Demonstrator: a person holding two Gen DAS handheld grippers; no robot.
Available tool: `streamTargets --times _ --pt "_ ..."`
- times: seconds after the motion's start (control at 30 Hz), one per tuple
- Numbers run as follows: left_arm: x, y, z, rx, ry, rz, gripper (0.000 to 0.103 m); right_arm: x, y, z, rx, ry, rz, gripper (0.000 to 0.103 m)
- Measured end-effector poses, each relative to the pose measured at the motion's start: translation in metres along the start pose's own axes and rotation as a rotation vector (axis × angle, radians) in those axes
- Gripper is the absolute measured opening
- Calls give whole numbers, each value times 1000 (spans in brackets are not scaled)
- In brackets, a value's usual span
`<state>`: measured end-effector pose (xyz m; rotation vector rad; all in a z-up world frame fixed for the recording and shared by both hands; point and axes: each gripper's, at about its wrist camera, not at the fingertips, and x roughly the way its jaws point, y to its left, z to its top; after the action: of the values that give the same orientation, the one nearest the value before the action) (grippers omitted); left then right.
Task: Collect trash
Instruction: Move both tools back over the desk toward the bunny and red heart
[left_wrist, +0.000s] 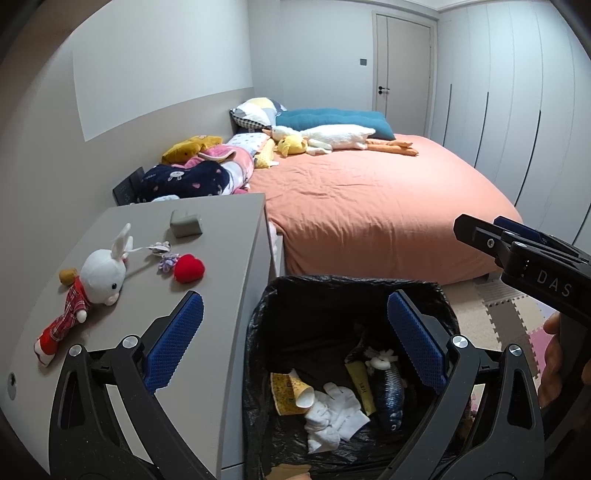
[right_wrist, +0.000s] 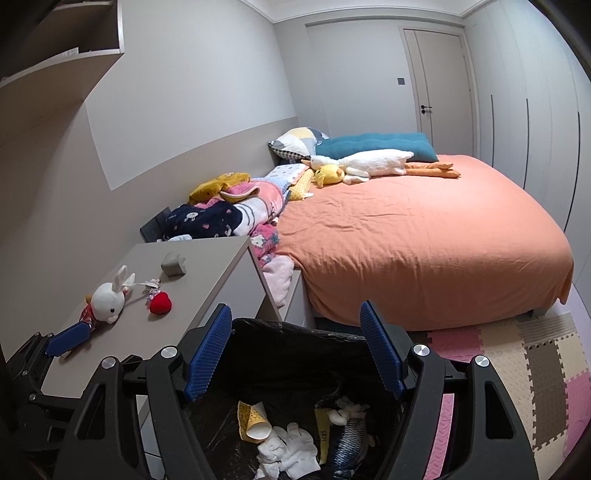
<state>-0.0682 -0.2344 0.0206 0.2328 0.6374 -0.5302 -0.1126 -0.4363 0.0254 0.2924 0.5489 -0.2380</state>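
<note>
Both tools, the left tool (left_wrist: 295, 321) and the right tool (right_wrist: 295, 332), stand wide apart and hold nothing. Under them, a bin (left_wrist: 258, 332) with a crinkled black liner holds a soft white glove (left_wrist: 340, 406) and a scaly fish toy (left_wrist: 388, 387).

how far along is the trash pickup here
Done: the black-lined bin already holds a paper cup, a white glove and a fish toy. In hand: nothing; left gripper and right gripper are both open above it. Left: small bits on the desk may be next.

place: home bedroom | evidence: bed (left_wrist: 369, 206) with orange sheet, plush toys, wardrobe (left_wrist: 517, 92), foam floor mat (right_wrist: 535, 369)
</note>
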Motion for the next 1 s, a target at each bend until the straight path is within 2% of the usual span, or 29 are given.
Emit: streamTargets --times 0.5,1.0 --pt "13 52 -3 -62 33 39 97 33 49 2 -55 52 37 73" --pt "19 138 -18 -167 81 131 97 83 124 0 -129 128 118 73"
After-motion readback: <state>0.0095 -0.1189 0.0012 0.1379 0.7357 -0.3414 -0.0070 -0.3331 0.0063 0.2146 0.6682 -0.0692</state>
